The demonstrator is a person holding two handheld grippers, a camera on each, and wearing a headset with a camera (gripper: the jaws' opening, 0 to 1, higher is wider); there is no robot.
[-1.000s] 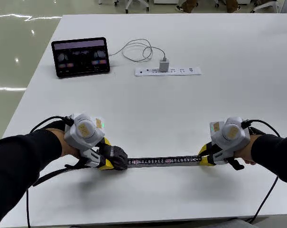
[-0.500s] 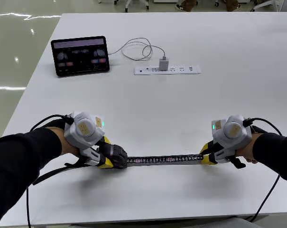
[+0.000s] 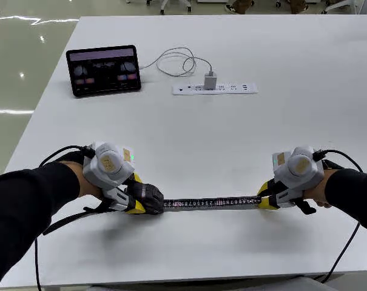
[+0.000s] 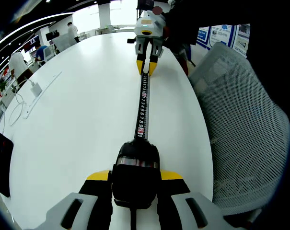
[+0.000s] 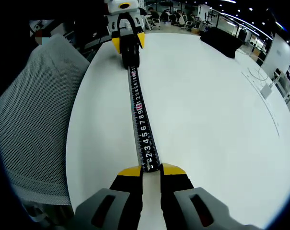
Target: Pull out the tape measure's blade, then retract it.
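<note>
A black tape measure case [image 3: 147, 197] rests on the white table [image 3: 232, 139] near its front edge, and my left gripper [image 3: 136, 202] is shut on it. In the left gripper view the case [image 4: 135, 172] sits between the yellow-tipped jaws. The black blade [image 3: 210, 202] with white numbers runs flat along the table to the right. My right gripper [image 3: 266, 200] is shut on the blade's end. In the right gripper view the blade [image 5: 141, 120] stretches from the pinched end [image 5: 151, 168] to the far case [image 5: 129, 56].
A dark tablet [image 3: 104, 70] stands at the back left. A white power strip [image 3: 215, 89] with a charger and a coiled cable [image 3: 174, 62] lies at the back middle. A grey mesh chair [image 4: 240, 124] is close to the table's front edge.
My right gripper has moved slightly further right with the blade's end, so a little more blade is drawn out. The left gripper and case have stayed in place.
</note>
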